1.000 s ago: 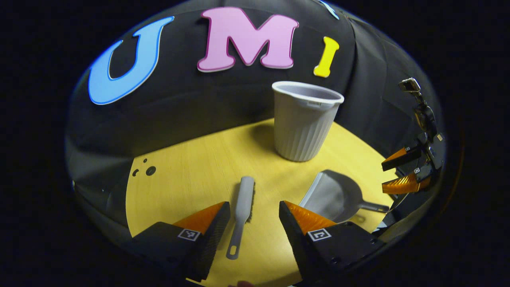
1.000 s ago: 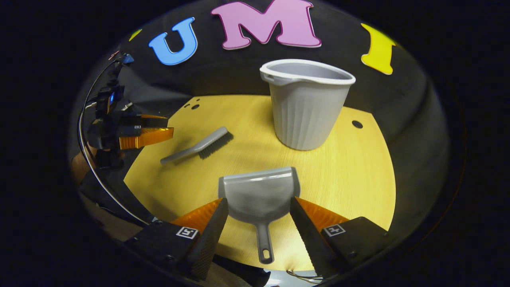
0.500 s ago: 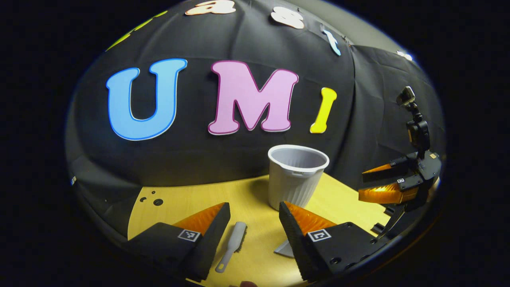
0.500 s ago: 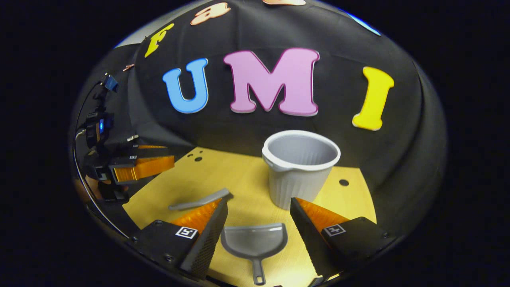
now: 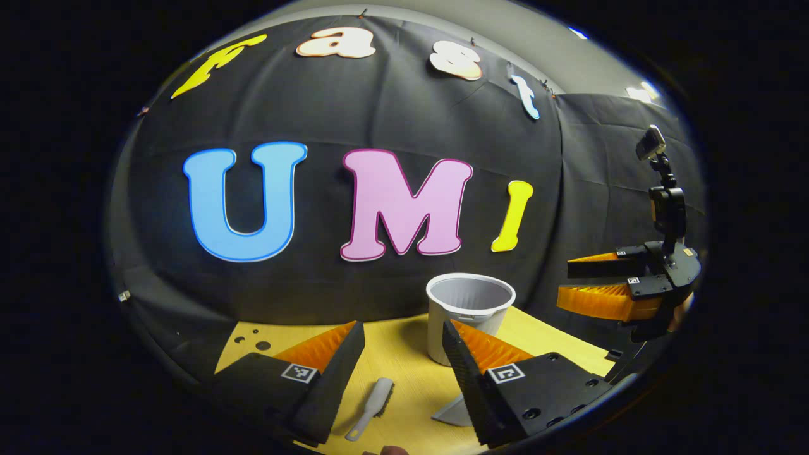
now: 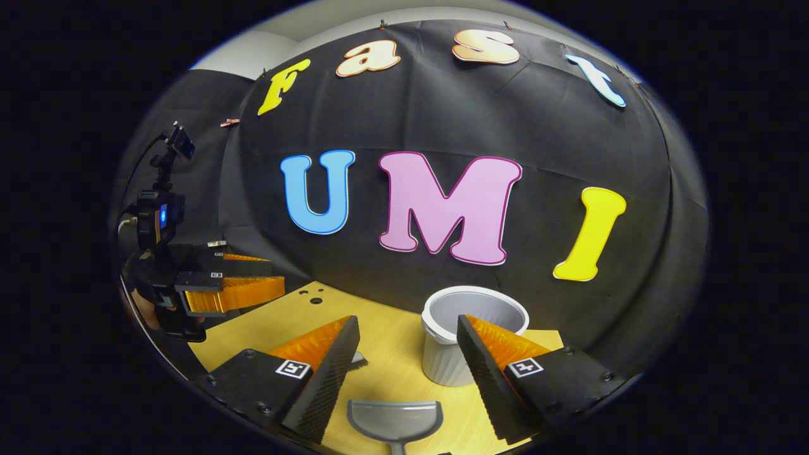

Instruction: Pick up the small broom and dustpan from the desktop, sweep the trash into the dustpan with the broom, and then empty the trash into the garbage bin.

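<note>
Both tools lie untouched on the yellow worktop [image 5: 404,354], so the step in hand looks like the first pickup. The left hand-held gripper [image 5: 403,341] hangs above the small broom [image 5: 373,404] with its fingers spread wide and nothing between them; the right hand-held gripper [image 6: 407,335] is equally wide and empty over the dustpan [image 6: 395,418]. The garbage bin [image 6: 471,341] stands upright just beyond both tools. To do this well, each gripper should come down tilted toward the worktop and close across the narrow handle, not the bristle head or the pan's scoop. The dustpan's handle sits at the bottom edge of the right gripper view, so it should be brought between the fingers first.
</note>
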{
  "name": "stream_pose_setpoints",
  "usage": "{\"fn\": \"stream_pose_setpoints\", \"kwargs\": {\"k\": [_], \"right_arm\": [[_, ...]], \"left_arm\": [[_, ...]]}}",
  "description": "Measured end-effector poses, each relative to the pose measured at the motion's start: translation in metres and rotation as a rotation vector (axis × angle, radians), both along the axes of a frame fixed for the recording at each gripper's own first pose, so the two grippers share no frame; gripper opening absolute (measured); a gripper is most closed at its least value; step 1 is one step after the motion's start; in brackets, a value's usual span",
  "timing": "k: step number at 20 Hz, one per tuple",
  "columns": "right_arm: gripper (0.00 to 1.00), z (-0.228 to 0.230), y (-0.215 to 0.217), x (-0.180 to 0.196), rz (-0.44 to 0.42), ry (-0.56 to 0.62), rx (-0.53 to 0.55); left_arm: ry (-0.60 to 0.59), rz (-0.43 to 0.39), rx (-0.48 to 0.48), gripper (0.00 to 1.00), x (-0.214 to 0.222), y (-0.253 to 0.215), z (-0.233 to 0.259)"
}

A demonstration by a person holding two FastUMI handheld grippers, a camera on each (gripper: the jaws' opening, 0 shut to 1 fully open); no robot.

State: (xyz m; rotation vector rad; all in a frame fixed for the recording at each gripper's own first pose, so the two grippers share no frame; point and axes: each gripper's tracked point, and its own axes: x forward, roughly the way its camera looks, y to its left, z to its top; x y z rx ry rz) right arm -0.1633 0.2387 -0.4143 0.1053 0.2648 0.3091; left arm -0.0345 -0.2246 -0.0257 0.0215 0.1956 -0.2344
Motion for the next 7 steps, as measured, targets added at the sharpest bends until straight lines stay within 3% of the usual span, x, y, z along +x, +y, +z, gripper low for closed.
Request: {"fn": "stream_pose_setpoints", "kwargs": {"k": [7], "right_arm": [[0.98,0.013,-0.001,0.005,-0.038,-0.015,0.07]], "left_arm": [[0.002,-0.004,-0.005,0.82,0.005,0.001,0.002]]}}
